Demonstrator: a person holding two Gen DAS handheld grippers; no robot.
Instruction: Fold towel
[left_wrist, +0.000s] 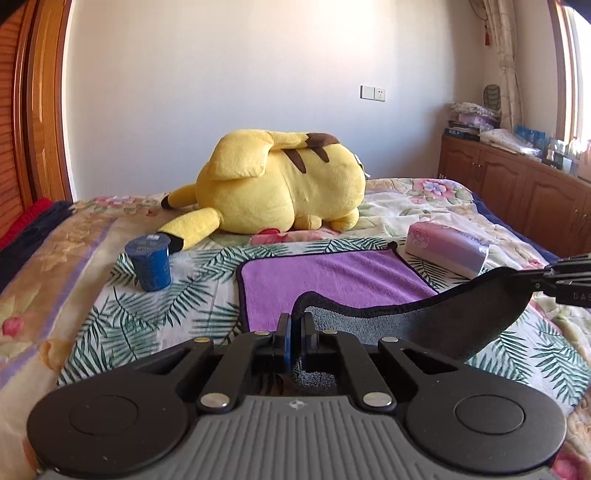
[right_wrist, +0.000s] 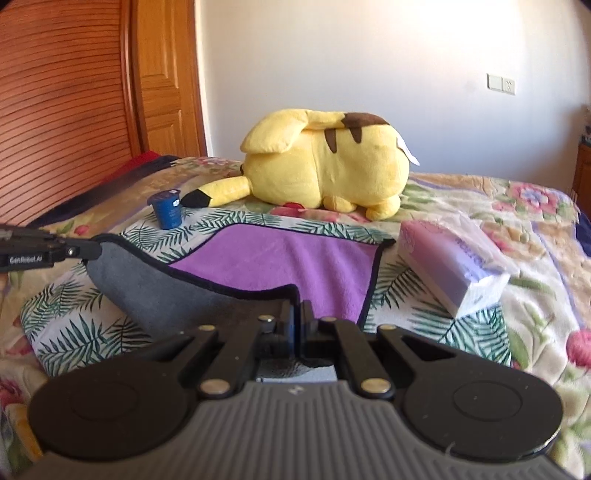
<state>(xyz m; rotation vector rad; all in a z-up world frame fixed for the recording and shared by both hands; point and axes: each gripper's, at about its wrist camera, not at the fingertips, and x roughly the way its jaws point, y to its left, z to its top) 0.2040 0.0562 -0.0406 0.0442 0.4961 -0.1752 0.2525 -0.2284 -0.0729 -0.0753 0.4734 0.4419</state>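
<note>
A towel, purple on top (left_wrist: 325, 280) and grey underneath, lies on the bed; it also shows in the right wrist view (right_wrist: 280, 258). My left gripper (left_wrist: 295, 323) is shut on its near left corner and holds it raised, grey side (left_wrist: 436, 325) showing. My right gripper (right_wrist: 296, 314) is shut on the near right corner, also raised. Each gripper shows in the other's view: the right one (left_wrist: 554, 280) at the right edge, the left one (right_wrist: 70, 251) at the left edge. The near hem hangs between them; the far half lies flat.
A yellow plush toy (left_wrist: 280, 184) lies behind the towel. A blue cup (left_wrist: 149, 264) stands at the towel's left. A purple tissue pack (left_wrist: 447, 247) lies at its right. The floral bedspread (left_wrist: 110, 332) covers the bed. Wooden cabinets (left_wrist: 517, 184) stand at right.
</note>
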